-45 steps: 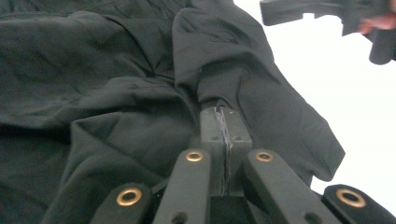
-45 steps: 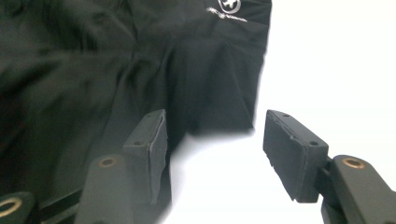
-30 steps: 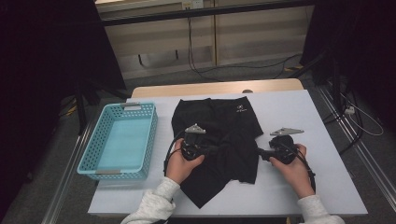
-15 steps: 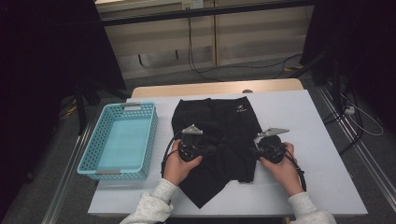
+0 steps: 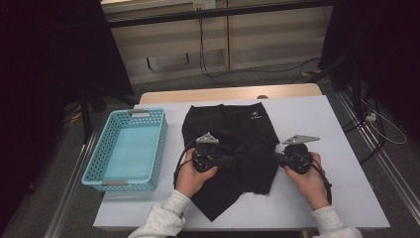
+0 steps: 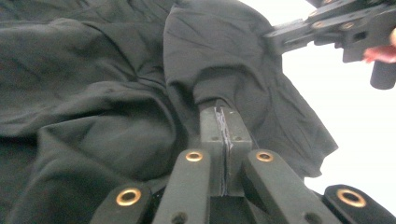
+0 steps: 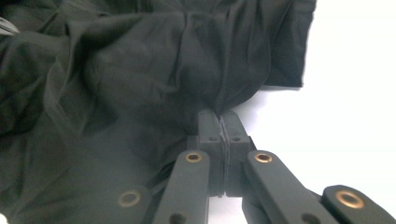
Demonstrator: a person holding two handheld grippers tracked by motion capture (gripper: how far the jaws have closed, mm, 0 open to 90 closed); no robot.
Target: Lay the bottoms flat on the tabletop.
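Black shorts (image 5: 242, 131) with a small white logo lie crumpled across the middle of the white table (image 5: 346, 188). My left gripper (image 5: 229, 159) lies on the shorts' left half, its jaws shut on a pinched fold of the cloth (image 6: 219, 88). My right gripper (image 5: 275, 156) is at the shorts' right edge. Its jaws have just been closing and are now shut on a bunch of fabric (image 7: 219, 93) right at the hem. In the left gripper view the right gripper (image 6: 336, 23) reaches in from the upper right.
A light blue mesh basket (image 5: 129, 148) stands empty on the table's left end. Bare white table lies to the right of the shorts and along the front edge. Cables run over the floor behind the table.
My right gripper went in leftward to the shorts' right edge and came slightly back, with its jaws closing on the fabric. The left gripper has kept its place and its grip.
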